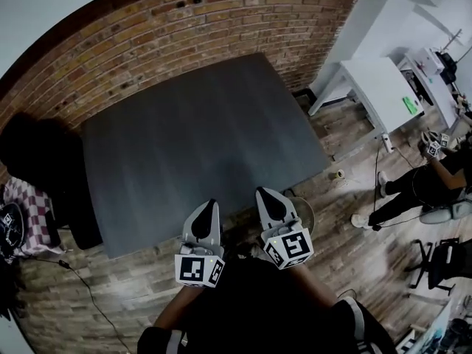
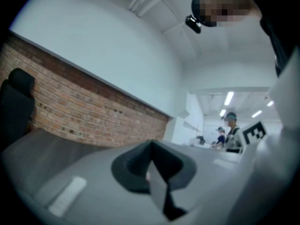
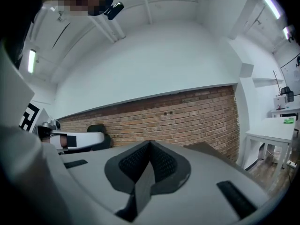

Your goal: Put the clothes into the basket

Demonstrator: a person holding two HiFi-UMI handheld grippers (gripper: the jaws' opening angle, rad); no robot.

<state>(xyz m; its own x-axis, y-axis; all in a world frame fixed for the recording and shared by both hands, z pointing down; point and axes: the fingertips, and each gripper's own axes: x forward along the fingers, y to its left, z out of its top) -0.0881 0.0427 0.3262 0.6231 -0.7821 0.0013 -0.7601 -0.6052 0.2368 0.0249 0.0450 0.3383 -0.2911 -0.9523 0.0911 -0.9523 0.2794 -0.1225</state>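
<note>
In the head view both grippers are held close to my body at the near edge of the dark grey table [image 1: 199, 146]. My left gripper [image 1: 211, 206] and right gripper [image 1: 267, 196] point level toward the brick wall, side by side. Each has its jaws together with nothing between them. The left gripper view shows its black pads [image 2: 140, 165] meeting, and the right gripper [image 3: 150, 161] looks the same. No clothes lie on the table top. A red-and-white checked cloth [image 1: 26, 201] sits at the far left beside a black shape. I cannot make out a basket for certain.
A brick wall [image 1: 184, 28] runs behind the table. A black chair [image 1: 51, 175] stands at its left. A round pale object [image 1: 306, 214] lies on the floor by the right gripper. A white desk [image 1: 376, 87], a seated person [image 1: 417, 186] and an office chair [image 1: 442, 260] are at the right.
</note>
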